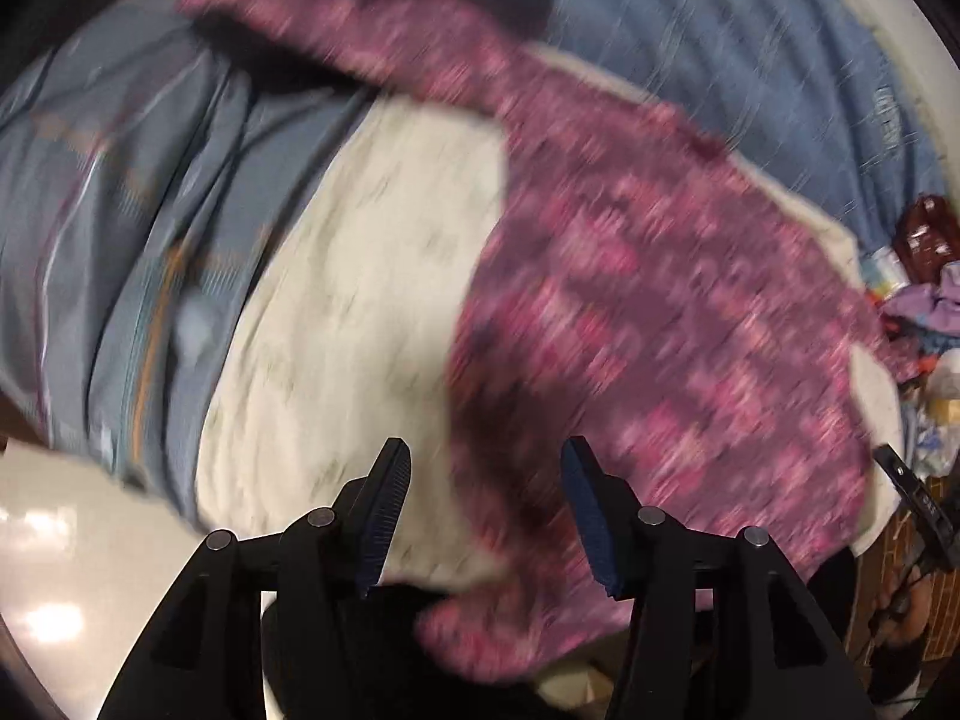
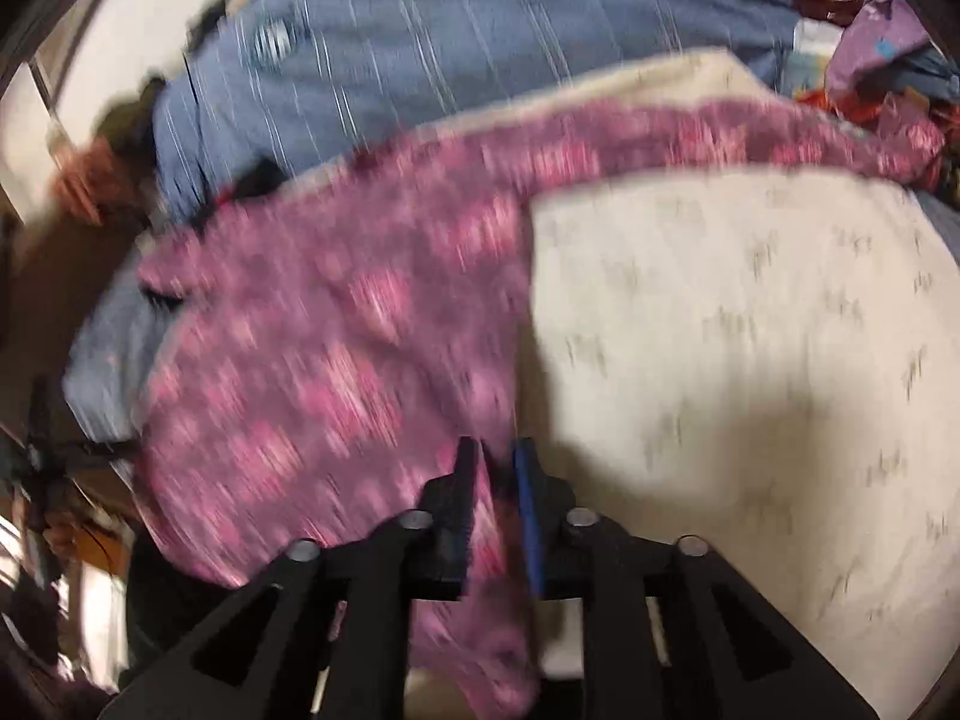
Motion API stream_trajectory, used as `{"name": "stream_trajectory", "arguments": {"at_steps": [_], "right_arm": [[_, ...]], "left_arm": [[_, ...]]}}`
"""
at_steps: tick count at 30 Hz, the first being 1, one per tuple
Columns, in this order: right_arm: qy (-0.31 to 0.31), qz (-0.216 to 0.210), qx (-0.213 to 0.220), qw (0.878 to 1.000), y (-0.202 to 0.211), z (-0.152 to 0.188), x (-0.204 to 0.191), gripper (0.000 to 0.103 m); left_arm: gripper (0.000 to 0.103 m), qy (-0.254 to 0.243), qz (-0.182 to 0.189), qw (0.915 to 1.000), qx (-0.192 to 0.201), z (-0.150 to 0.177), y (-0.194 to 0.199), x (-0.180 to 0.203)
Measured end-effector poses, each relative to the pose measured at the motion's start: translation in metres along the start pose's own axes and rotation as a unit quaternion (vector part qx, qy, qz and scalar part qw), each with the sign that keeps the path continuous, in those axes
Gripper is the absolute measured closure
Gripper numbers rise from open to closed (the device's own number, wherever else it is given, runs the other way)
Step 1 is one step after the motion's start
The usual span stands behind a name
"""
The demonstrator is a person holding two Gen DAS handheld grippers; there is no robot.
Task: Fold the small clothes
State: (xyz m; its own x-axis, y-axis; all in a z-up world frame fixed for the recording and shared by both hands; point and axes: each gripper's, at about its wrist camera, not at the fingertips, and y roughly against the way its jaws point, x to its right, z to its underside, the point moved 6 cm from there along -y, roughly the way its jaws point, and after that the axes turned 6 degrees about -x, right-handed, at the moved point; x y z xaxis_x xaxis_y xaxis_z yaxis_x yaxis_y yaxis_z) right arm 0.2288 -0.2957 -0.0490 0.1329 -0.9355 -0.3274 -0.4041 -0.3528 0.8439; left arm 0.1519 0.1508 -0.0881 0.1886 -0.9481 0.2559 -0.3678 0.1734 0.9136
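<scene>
Right gripper (image 2: 495, 468) clenched on mottled pink knit garment (image 2: 336, 360); left gripper (image 1: 486, 468) spread wide, released, above garment & cream speckled sheet (image 1: 360, 300); all motion-blurred.

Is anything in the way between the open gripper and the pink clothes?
Nothing visible. The left gripper hangs open right over the pink garment on the cream cloth. The right gripper already pinches it.

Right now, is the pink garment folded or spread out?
Mostly spread: the pink garment lies open across the cream cloth, one sleeve extended. The right gripper pinches its edge.
</scene>
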Motion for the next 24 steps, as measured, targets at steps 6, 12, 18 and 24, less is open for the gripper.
{"name": "stream_trajectory", "arguments": {"at_steps": [6,12,18,24], "right_arm": [[-0.034,0.018,0.004,0.999,-0.052,-0.068,0.008,0.053],[0.024,0.049,0.000,0.998,-0.092,-0.100,-0.008,0.099],[-0.017,0.055,-0.002,0.998,-0.101,-0.110,0.028,0.098],[-0.102,-0.022,0.058,0.993,-0.054,-0.140,0.065,0.076]], "left_arm": [[0.050,0.006,0.000,1.0000,0.002,-0.062,-0.021,0.045],[0.050,0.025,0.020,0.9987,-0.041,-0.074,-0.068,0.069],[0.049,0.000,-0.020,0.9993,-0.033,-0.081,-0.091,0.073],[0.049,-0.008,0.034,0.9993,-0.014,-0.089,-0.075,0.103]]}}
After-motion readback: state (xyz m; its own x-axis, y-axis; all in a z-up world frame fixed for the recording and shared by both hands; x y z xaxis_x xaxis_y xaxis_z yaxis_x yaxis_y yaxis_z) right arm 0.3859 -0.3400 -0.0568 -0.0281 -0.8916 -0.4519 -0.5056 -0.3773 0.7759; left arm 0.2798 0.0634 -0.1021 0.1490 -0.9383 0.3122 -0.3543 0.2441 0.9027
